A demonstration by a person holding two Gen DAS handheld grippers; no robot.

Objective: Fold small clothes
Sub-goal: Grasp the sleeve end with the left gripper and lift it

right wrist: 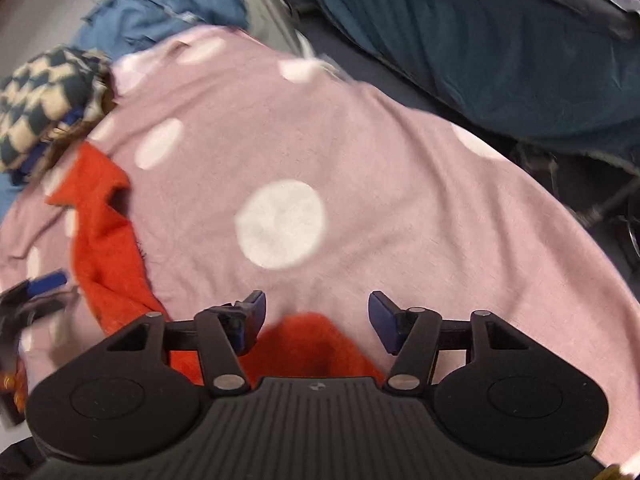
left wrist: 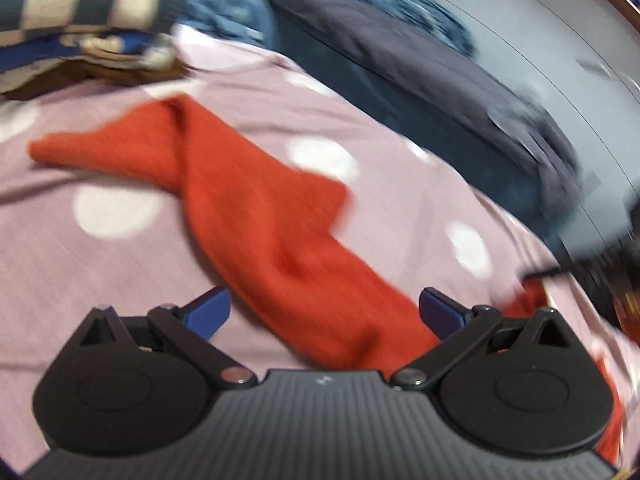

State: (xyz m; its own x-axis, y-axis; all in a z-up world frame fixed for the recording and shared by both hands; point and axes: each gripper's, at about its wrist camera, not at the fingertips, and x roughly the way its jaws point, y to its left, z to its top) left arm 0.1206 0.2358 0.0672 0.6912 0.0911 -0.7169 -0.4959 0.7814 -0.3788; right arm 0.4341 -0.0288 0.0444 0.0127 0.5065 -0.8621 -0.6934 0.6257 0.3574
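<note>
**Red garment loose between spread fingers**

Red garment (left wrist: 256, 208) running from upper left to lower right, passing between spread left gripper (left wrist: 325, 312) fingers, on pink dotted cover (left wrist: 120, 260). Right gripper (right wrist: 316, 312) spread above a red fold. Checkered pile (left wrist: 80, 4) upper left, clear of both.

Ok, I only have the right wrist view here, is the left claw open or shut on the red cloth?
Observer: Open. The left claw has its fingers spread, and the red cloth runs between them, not pinched.
Operator: How does the cloth lie beyond it?
Observer: As one long twisted strip, stretching toward the checked pile and stopping short, with pink blanket showing between.
</note>
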